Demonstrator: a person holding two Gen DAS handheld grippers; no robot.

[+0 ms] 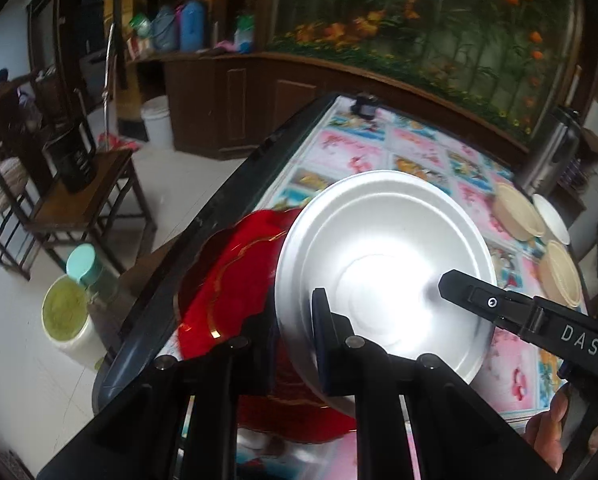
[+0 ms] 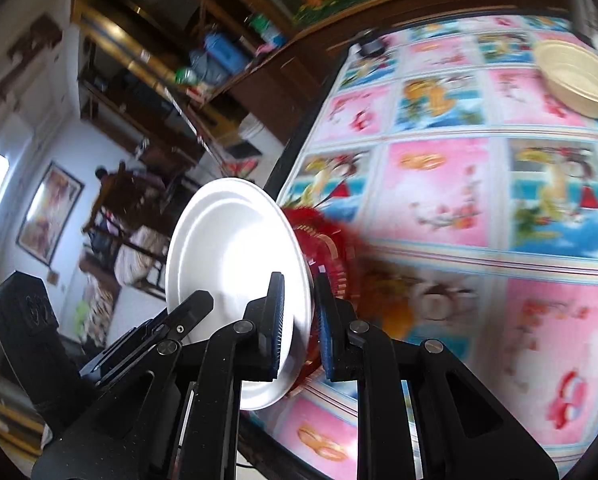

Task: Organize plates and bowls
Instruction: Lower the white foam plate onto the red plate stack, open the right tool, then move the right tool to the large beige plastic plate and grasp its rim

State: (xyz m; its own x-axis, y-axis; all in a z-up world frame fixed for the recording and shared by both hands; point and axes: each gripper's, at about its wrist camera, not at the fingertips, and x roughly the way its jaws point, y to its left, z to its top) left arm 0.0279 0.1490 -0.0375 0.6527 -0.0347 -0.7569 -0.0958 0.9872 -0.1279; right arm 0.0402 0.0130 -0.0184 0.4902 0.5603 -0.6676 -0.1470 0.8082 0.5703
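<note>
A white plate (image 1: 383, 264) is held tilted on edge over a red plate with a gold rim (image 1: 227, 280) near the table's left edge. My left gripper (image 1: 299, 344) is shut on the stacked rims of both plates. My right gripper (image 2: 299, 332) grips the white plate (image 2: 235, 264) at its rim, with the red plate (image 2: 323, 236) just behind it. The right gripper's finger (image 1: 479, 296) shows over the white plate in the left wrist view. Two beige bowls (image 1: 515, 208) (image 1: 559, 276) and a small white plate (image 1: 551, 216) lie at the table's far right.
The table has a pink and blue picture cloth (image 2: 459, 184) and a dark edge (image 1: 219, 200). A steel flask (image 1: 551, 152) stands at the far right corner. Wooden chairs (image 1: 79, 200), a white bucket (image 1: 71, 320) and a teal-lidded jar (image 1: 87, 268) stand on the floor left.
</note>
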